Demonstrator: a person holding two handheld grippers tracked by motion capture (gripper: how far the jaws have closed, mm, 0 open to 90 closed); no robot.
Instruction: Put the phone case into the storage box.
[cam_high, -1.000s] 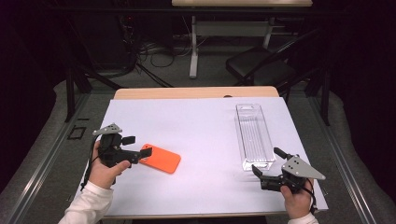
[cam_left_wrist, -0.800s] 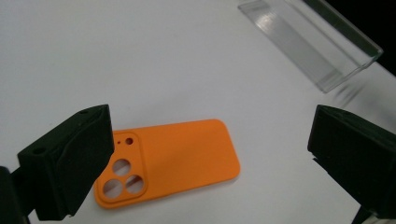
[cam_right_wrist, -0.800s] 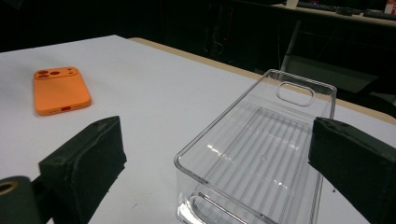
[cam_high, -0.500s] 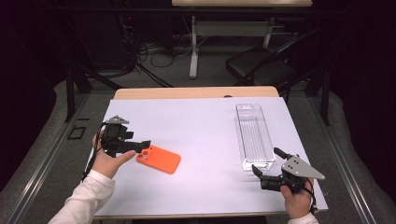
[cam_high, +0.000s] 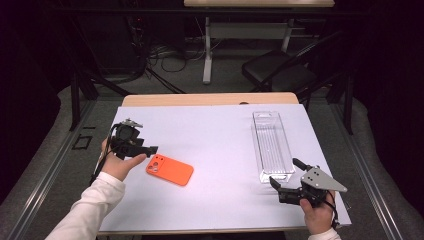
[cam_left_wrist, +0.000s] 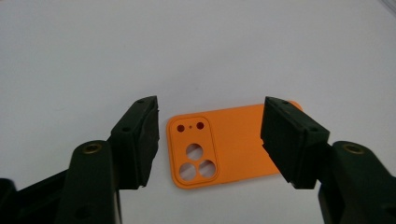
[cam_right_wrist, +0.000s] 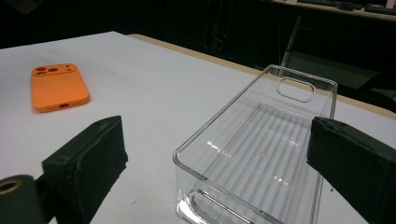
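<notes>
On the white bench (cam_high: 215, 135), an orange phone case (cam_high: 170, 170) lies flat at lower left of the high view, camera cut-outs toward the left gripper (cam_high: 150, 149), whose jaws have just been closing yet stand apart with nothing pressed between them. The case looks light, thin and somewhat flexible, with a smooth back that could slide on the bench; its two long edges seem the soundest place to pinch, clear of the cut-outs. At right, a clear plastic tray (cam_high: 272, 145) stands empty, likely rigid and slick. Just below it the right gripper (cam_high: 285, 179) is open and holds nothing.

The left gripper view shows the case's lens holes (cam_left_wrist: 195, 157) between the jaws, too small to tell from above. The right gripper view shows the tray's ribbed floor (cam_right_wrist: 261, 154) and slotted end wall.
</notes>
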